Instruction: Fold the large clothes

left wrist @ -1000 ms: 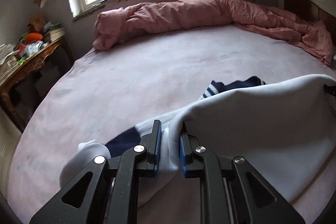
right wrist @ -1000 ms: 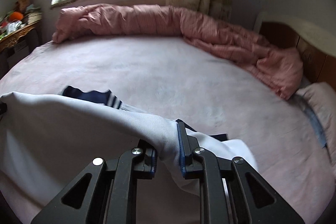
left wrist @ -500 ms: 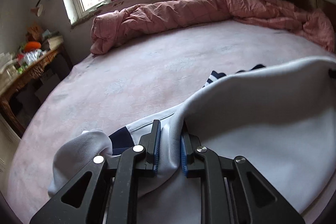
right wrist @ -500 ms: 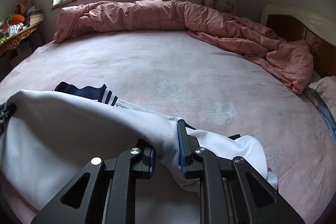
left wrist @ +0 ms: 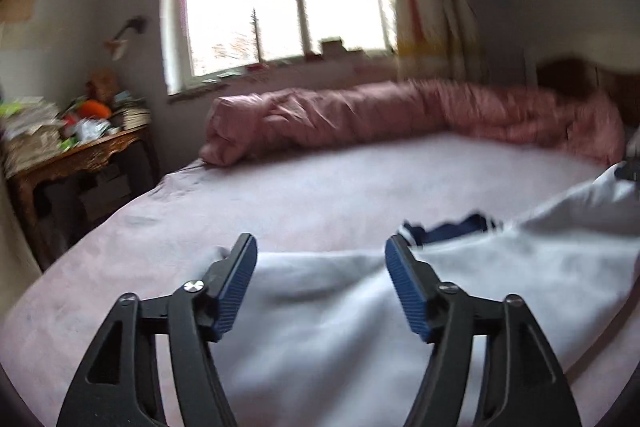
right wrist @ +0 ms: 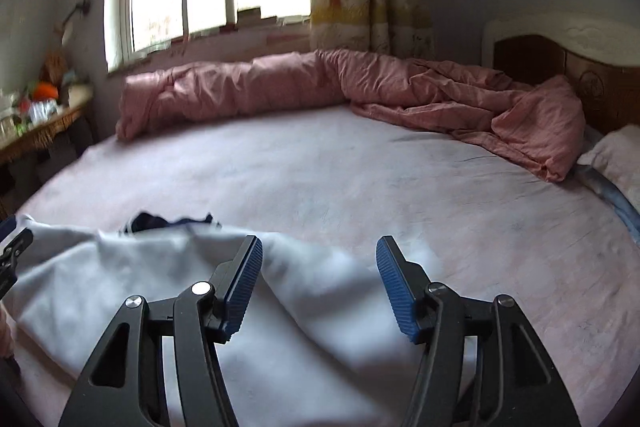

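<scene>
Only rightward: pillow (right wrist: 616,155) beside headboard (right wrist: 568,67).

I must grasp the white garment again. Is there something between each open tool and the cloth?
Nothing visible: the white garment lies directly under the open left tool and right tool, on the bed.

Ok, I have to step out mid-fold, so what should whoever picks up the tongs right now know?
Left tongs: open, holding nothing, over the garment.
Right tongs: open, holding nothing, over the same garment.
The white garment with navy trim lies loose on the bed, near edge, a fold laid over but rumpled.
Left: smooth it and make the remaining folds.
</scene>
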`<state>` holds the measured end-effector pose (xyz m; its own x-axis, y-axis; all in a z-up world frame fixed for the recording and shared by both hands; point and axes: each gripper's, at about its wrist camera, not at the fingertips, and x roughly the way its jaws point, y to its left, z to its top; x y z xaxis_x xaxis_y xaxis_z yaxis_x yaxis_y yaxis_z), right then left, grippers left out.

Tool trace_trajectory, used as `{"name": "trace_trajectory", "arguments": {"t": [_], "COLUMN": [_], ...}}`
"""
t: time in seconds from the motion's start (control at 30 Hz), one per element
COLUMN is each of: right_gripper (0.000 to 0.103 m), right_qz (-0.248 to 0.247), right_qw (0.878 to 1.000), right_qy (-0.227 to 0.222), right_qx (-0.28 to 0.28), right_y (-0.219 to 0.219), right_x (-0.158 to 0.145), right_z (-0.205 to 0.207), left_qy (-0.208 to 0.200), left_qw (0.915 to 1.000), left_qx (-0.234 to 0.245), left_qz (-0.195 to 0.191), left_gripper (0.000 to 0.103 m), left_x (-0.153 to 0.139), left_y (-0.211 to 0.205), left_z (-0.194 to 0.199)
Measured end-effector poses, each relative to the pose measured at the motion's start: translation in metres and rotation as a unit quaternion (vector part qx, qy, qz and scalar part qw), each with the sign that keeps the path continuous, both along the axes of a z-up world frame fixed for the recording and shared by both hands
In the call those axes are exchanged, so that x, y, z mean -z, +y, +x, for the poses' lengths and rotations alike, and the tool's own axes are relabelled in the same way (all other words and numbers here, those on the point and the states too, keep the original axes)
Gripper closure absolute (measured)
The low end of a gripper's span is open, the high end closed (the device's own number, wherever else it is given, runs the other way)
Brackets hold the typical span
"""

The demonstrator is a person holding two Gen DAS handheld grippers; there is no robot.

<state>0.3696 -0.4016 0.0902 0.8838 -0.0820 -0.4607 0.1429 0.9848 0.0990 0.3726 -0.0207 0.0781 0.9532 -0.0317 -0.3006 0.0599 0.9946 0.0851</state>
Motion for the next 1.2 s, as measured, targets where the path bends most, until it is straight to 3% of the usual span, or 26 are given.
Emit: {"name": "trace_trajectory", "arguments": {"t": [0.13, 0.3, 0.37, 0.47, 0.63, 0.7, 0.73, 0.77, 0.83, 0.87, 0.9, 0.93, 0.97, 1.07, 1.13, 1.2], "right_gripper": [0.038, 0.033, 0.030, 0.021, 0.018, 0.018, 0.018, 0.018, 0.021, 0.033, 0.062, 0.085, 0.100, 0.100, 0.100, 0.100], "right_qz": [0.044, 0.022, -0.013, -0.036, -0.075, -0.092, -0.096, -0.093, -0.053, -0.022, 0.004, 0.038, 0.065, 0.051, 0.041, 0.039], "right_qw": [0.999, 0.999, 1.000, 0.999, 0.994, 0.991, 0.989, 0.988, 0.987, 0.987, 0.988, 0.989, 0.989, 0.994, 0.995, 0.993], "right_qy": [-0.021, 0.008, 0.024, 0.036, 0.073, 0.094, 0.098, 0.107, 0.119, 0.122, 0.122, 0.124, 0.121, 0.069, 0.064, 0.089], "right_qx": [0.005, -0.029, -0.002, 0.009, 0.037, 0.037, 0.046, 0.055, 0.089, 0.100, 0.096, 0.077, 0.060, 0.060, 0.064, 0.069], "right_y": [-0.024, -0.016, -0.005, -0.001, -0.007, -0.007, -0.008, -0.013, -0.034, -0.046, -0.055, -0.064, -0.069, -0.068, -0.063, -0.062], "right_x": [-0.009, -0.003, 0.003, 0.013, 0.030, 0.035, 0.036, 0.038, 0.042, 0.043, 0.045, 0.048, 0.050, 0.040, 0.038, 0.045], "right_z": [-0.011, -0.004, 0.002, 0.011, 0.021, 0.025, 0.025, 0.028, 0.031, 0.031, 0.031, 0.031, 0.031, 0.021, 0.019, 0.027], "left_qy": [-0.035, -0.016, 0.006, 0.056, 0.145, 0.148, 0.142, 0.134, 0.120, 0.103, 0.086, 0.066, 0.051, 0.024, 0.049, 0.088], "left_qw": [0.9992, 0.9993, 0.9987, 0.9958, 0.9874, 0.9872, 0.9876, 0.9881, 0.9895, 0.9917, 0.9934, 0.9949, 0.9955, 0.9958, 0.9954, 0.9922], "left_qx": [-0.016, -0.034, -0.050, -0.068, -0.061, -0.058, -0.068, -0.073, -0.080, -0.077, -0.075, -0.069, -0.065, -0.055, -0.064, -0.083], "left_qz": [-0.009, -0.004, 0.010, 0.025, -0.020, -0.009, 0.006, 0.013, 0.009, -0.002, -0.015, -0.032, -0.045, -0.069, -0.052, -0.032], "left_gripper": [0.018, 0.009, 0.002, 0.002, 0.003, 0.010, 0.027, 0.060, 0.100, 0.100, 0.100, 0.100, 0.100, 0.099, 0.098, 0.091], "left_x": [-0.010, -0.005, 0.005, 0.024, 0.045, 0.049, 0.049, 0.048, 0.045, 0.041, 0.035, 0.028, 0.021, 0.009, 0.016, 0.034], "left_y": [0.017, 0.028, 0.029, 0.032, 0.043, 0.038, 0.034, 0.033, 0.033, 0.036, 0.039, 0.042, 0.045, 0.051, 0.051, 0.052], "left_z": [-0.015, -0.003, 0.007, 0.028, 0.051, 0.053, 0.052, 0.050, 0.046, 0.042, 0.037, 0.032, 0.027, 0.017, 0.029, 0.049]}}
